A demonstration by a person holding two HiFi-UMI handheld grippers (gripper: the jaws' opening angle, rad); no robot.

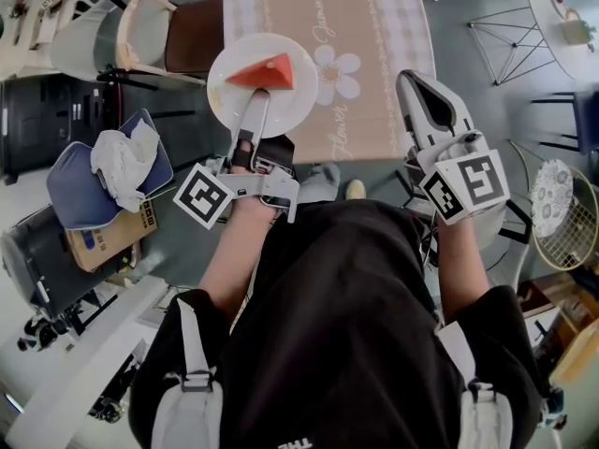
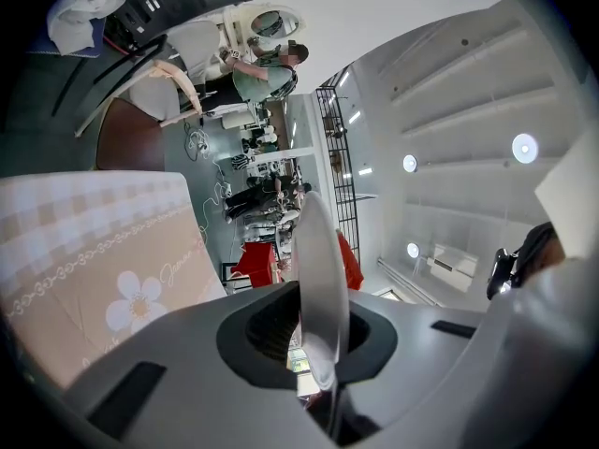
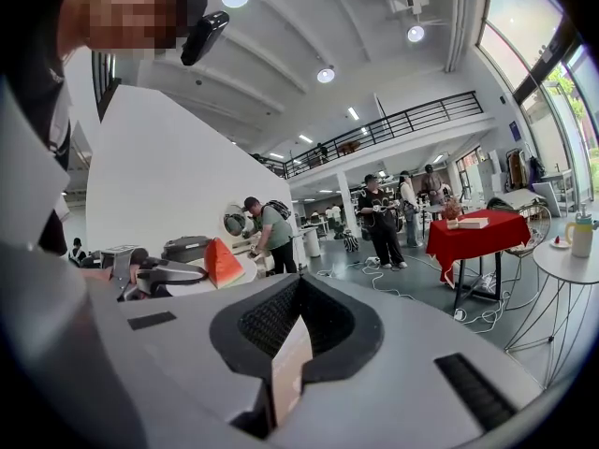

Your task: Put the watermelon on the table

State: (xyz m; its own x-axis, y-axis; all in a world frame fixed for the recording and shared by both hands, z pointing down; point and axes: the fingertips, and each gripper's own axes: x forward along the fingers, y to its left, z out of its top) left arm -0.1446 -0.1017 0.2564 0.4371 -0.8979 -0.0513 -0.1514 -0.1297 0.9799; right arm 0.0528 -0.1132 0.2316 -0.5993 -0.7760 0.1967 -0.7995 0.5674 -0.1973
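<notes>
Left of the table (image 1: 374, 110), a blue cushion (image 1: 80, 190) with a crumpled white cloth (image 1: 122, 162) lies well apart from it. Your left gripper (image 1: 255, 110) is clamped on the near rim of a white plate (image 1: 234, 101) over the table's left edge. The watermelon (image 1: 265, 71) slice sits on that plate. At the table's right edge, your right gripper (image 1: 404, 79) has its jaws together, holding nothing. A wire stand (image 1: 510, 40) is further right.
</notes>
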